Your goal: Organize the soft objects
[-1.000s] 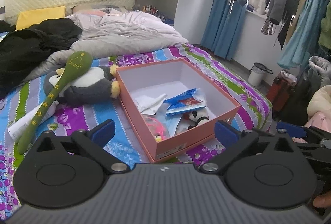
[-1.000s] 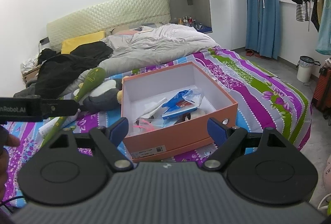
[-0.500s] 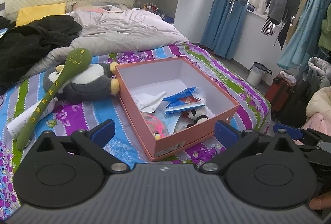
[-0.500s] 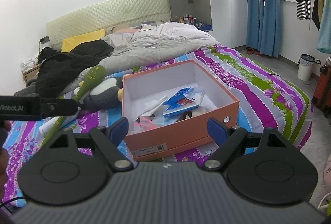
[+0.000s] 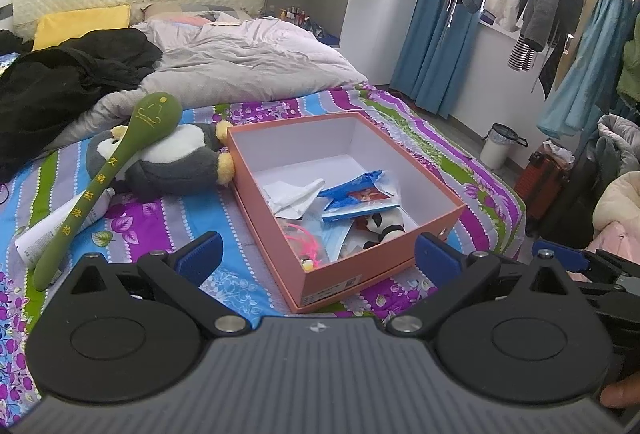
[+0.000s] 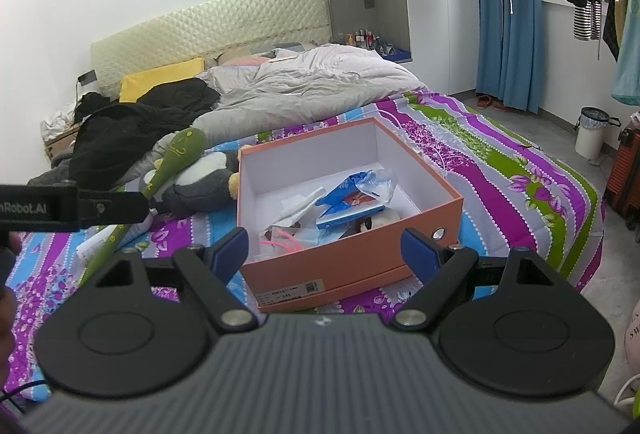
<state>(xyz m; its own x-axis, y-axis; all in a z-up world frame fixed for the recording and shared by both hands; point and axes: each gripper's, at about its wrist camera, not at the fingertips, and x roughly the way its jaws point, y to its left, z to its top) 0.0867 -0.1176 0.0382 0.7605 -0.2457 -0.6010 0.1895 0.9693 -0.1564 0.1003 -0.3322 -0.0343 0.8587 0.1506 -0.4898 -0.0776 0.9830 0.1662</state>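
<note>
An open orange box (image 5: 384, 262) sits on the striped bedspread and holds a blue packet (image 5: 356, 197), a small panda toy (image 5: 384, 226), white paper and something pink. To its left lies a grey-and-white penguin plush (image 5: 172, 161) with a long green plush stick (image 5: 96, 185) across it. My left gripper (image 5: 318, 258) is open and empty, short of the box's near corner. My right gripper (image 6: 325, 249) is also open and empty, facing the box (image 6: 340, 262). The penguin (image 6: 200, 181) shows in the right wrist view as well.
A white tube (image 5: 52, 230) lies under the green stick. A grey duvet (image 5: 248, 65), black clothes (image 5: 60, 81) and a yellow pillow (image 5: 80, 23) cover the far end of the bed. Hanging clothes, a white bin (image 5: 498, 149) and a red suitcase (image 5: 548, 181) stand to the right.
</note>
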